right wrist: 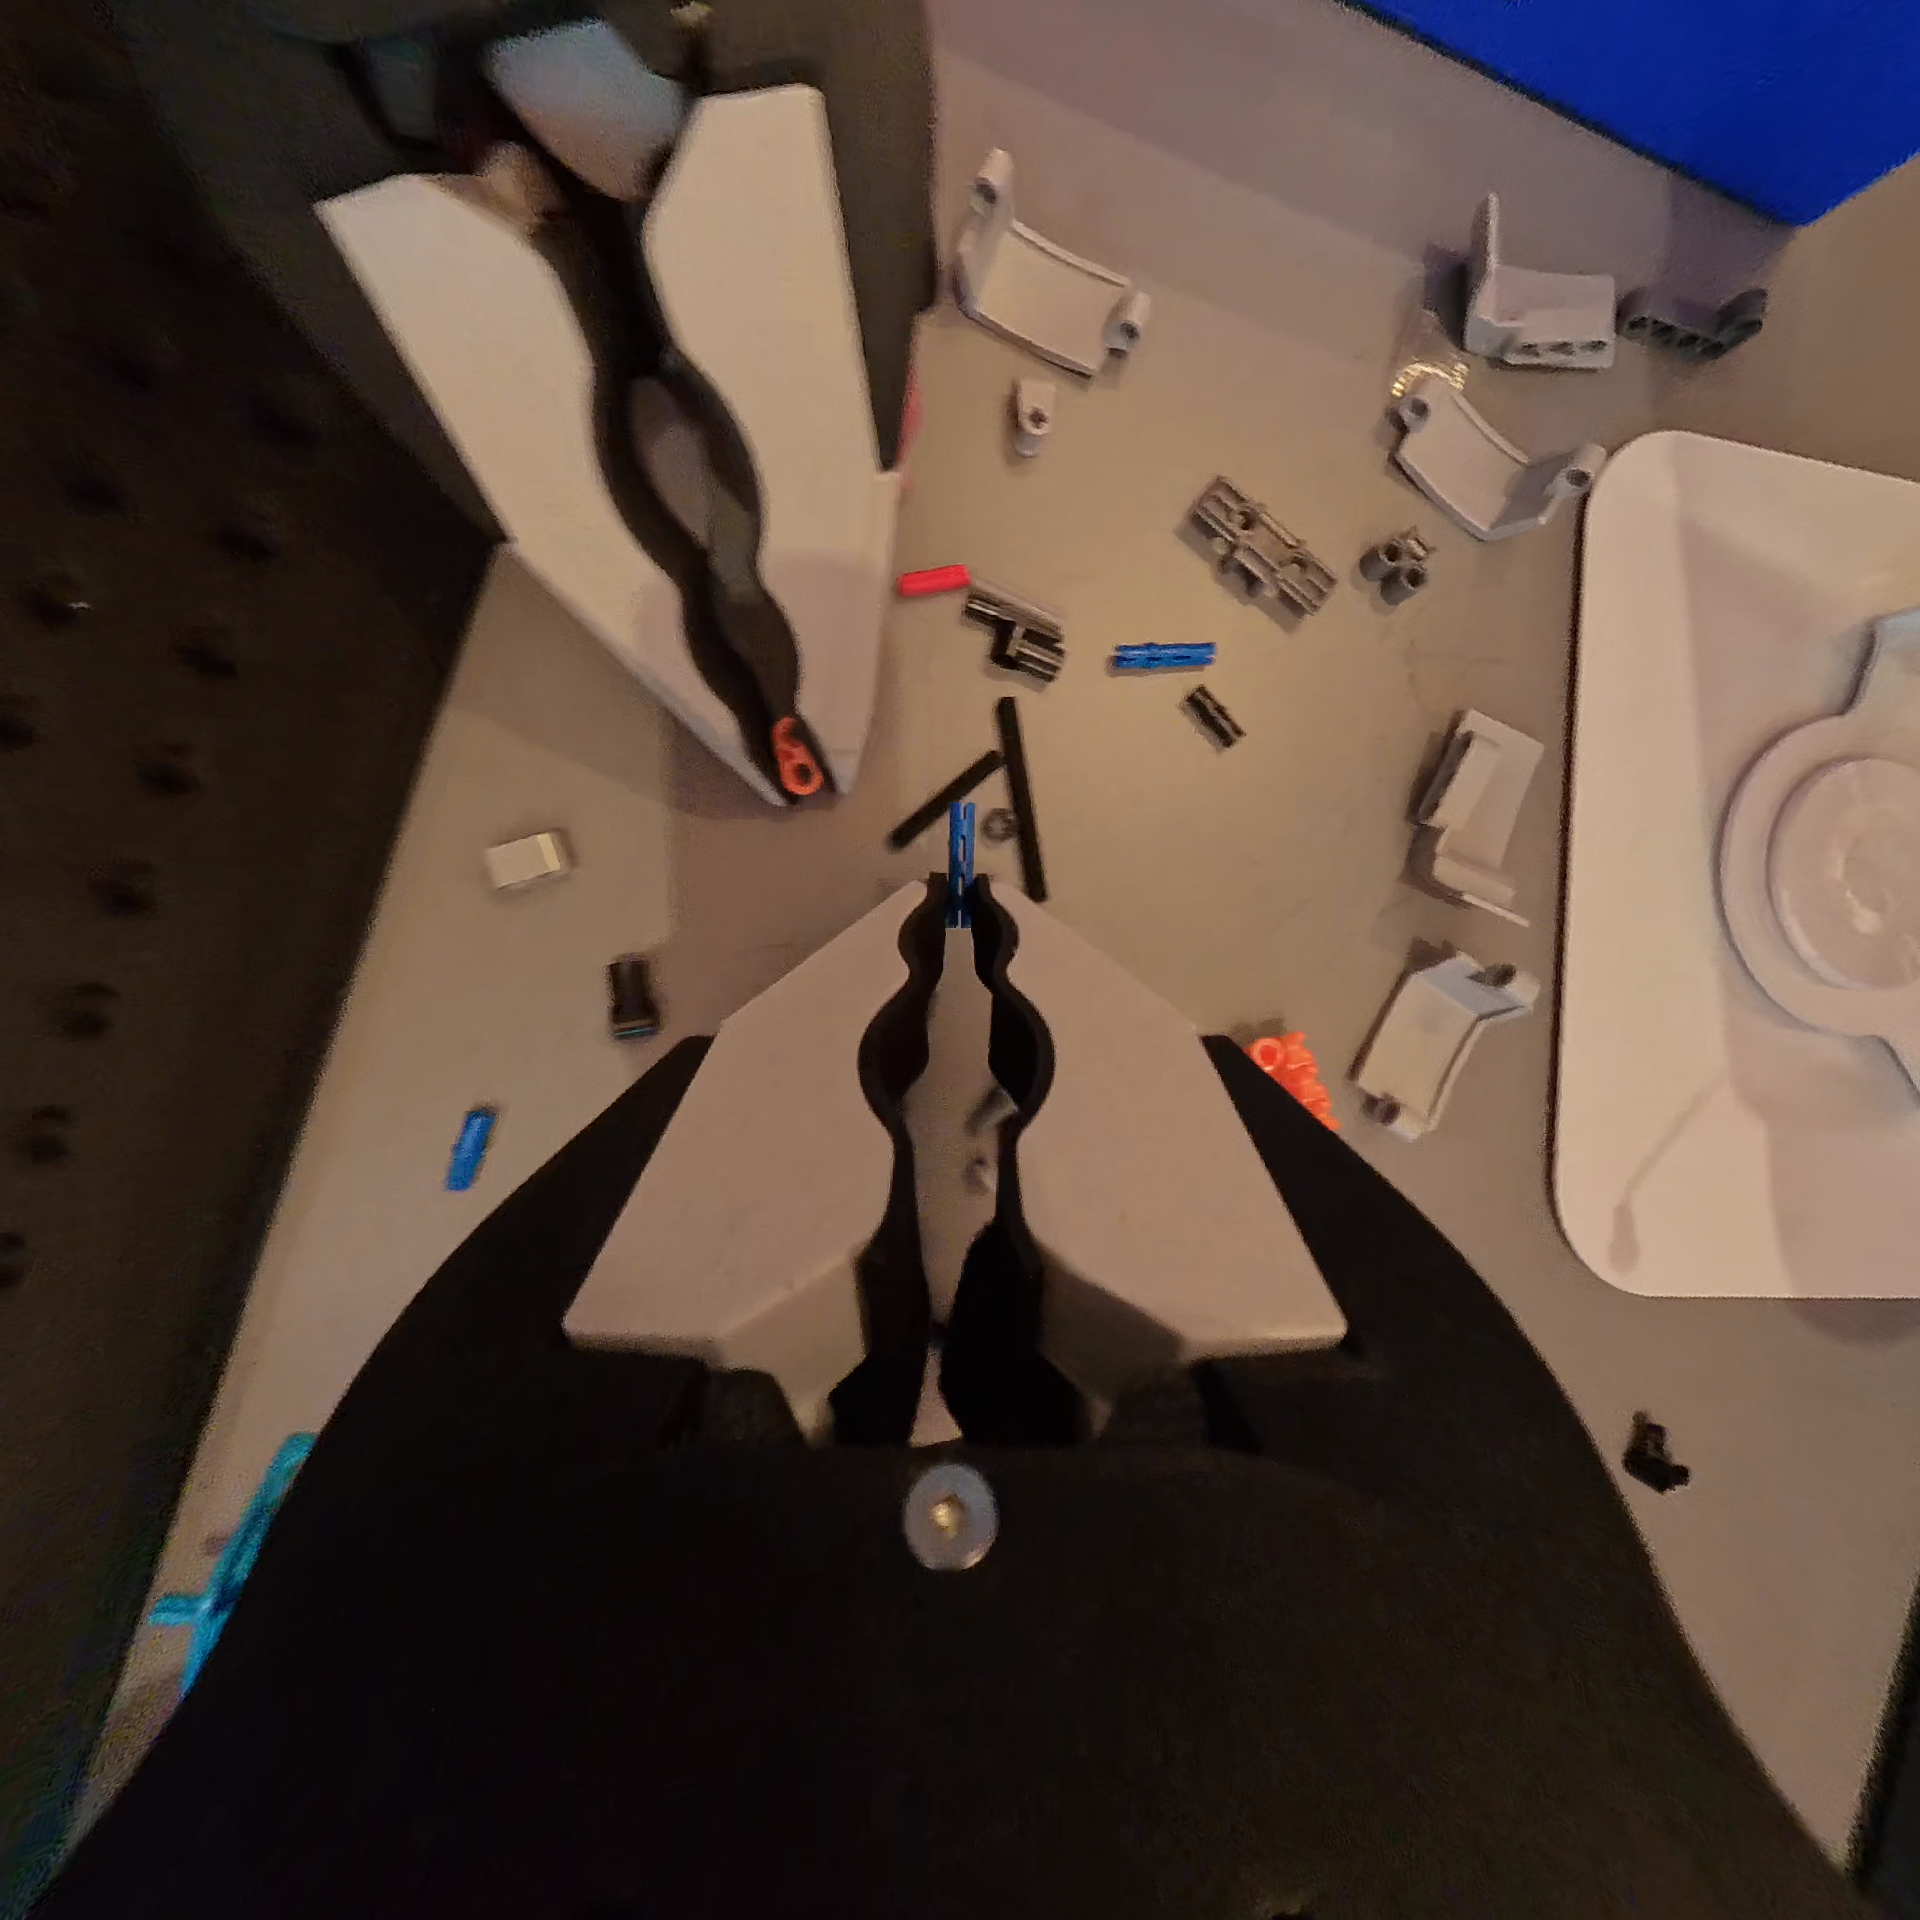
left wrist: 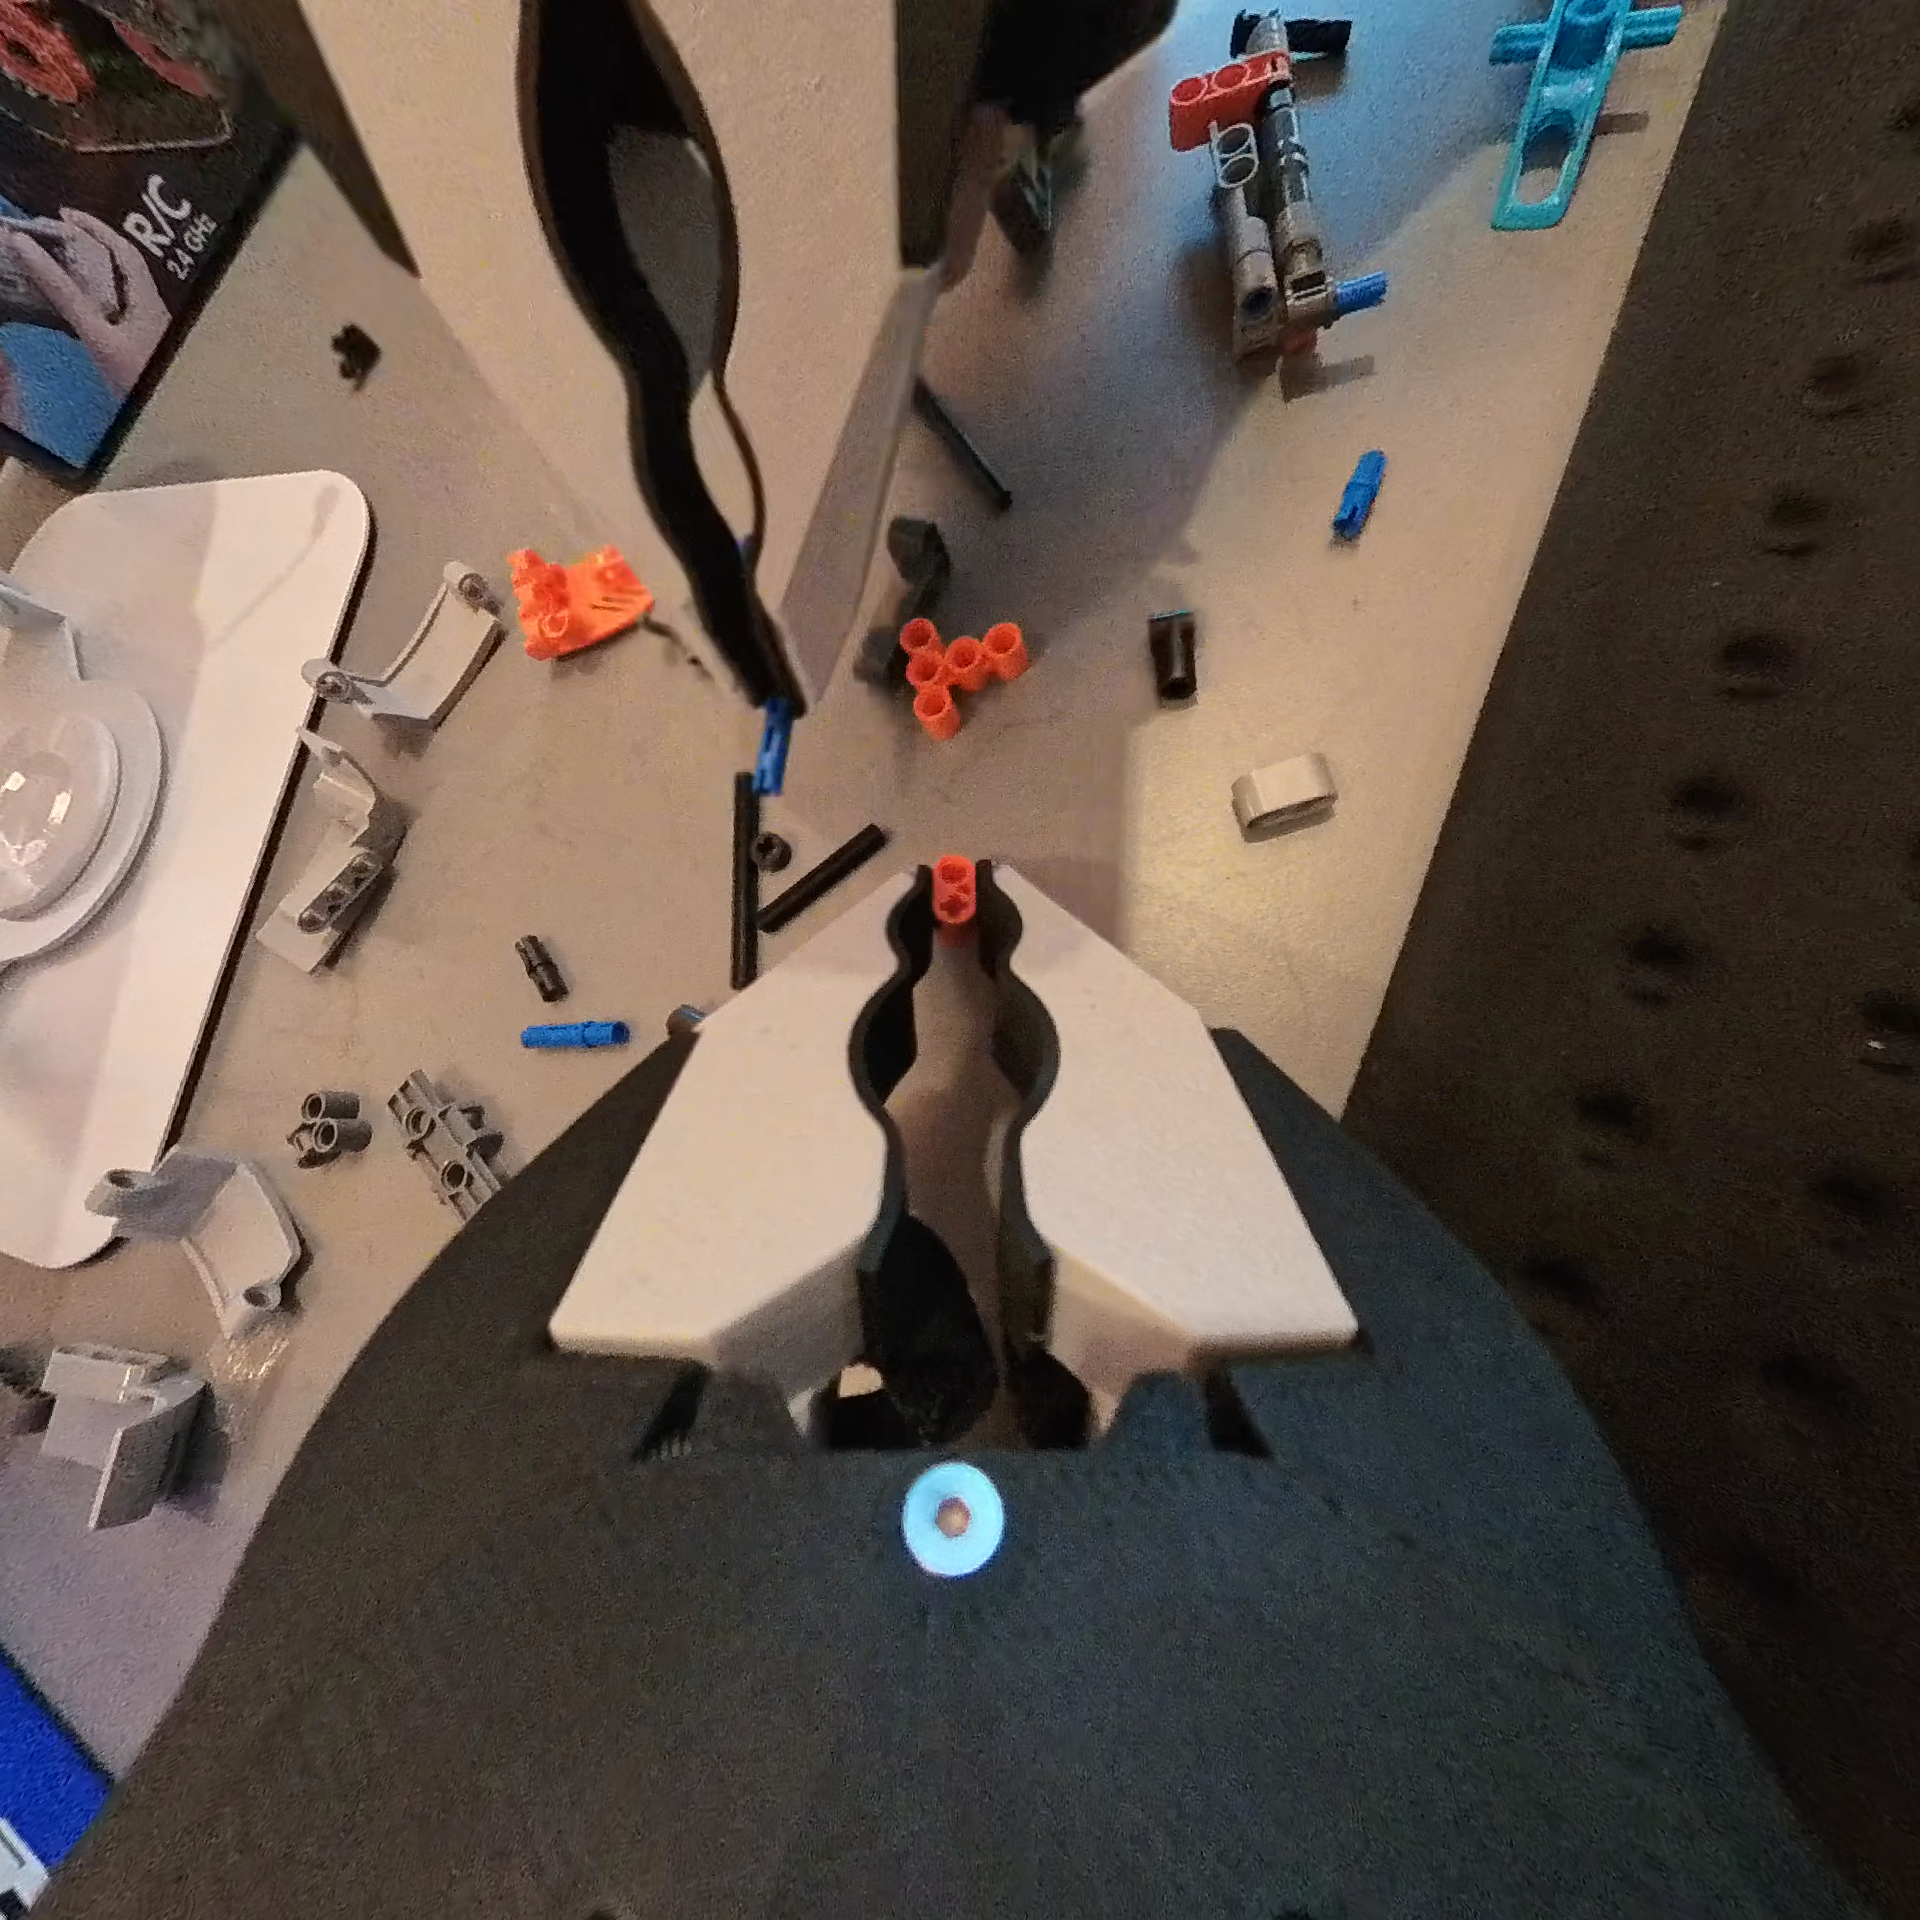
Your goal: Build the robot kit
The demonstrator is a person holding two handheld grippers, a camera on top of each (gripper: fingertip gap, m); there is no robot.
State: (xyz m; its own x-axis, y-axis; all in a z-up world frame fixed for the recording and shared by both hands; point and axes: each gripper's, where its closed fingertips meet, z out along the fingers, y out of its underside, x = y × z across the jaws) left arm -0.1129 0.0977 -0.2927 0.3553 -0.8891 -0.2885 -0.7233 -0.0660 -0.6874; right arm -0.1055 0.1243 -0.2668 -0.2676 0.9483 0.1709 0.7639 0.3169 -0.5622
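Left wrist view: left gripper pinching a small red connector at the very tips, jaws pressed onto it, held above the grey table. Right gripper opposite, clamping a blue pin that pokes out past its tips. Same pair from the right wrist view: right gripper, blue pin, left gripper, red connector.

Between and just under the two tips: two black axles crossed in a V, plus a tiny black bush beside them. Close by: orange T-shaped beam, orange panel, grey link, black pin.

Loose blue pins on the table: two, one left, one right. Grey curved panels by the white tray: about five, hard to count exactly. Far side: grey-red assembly and one teal frame.
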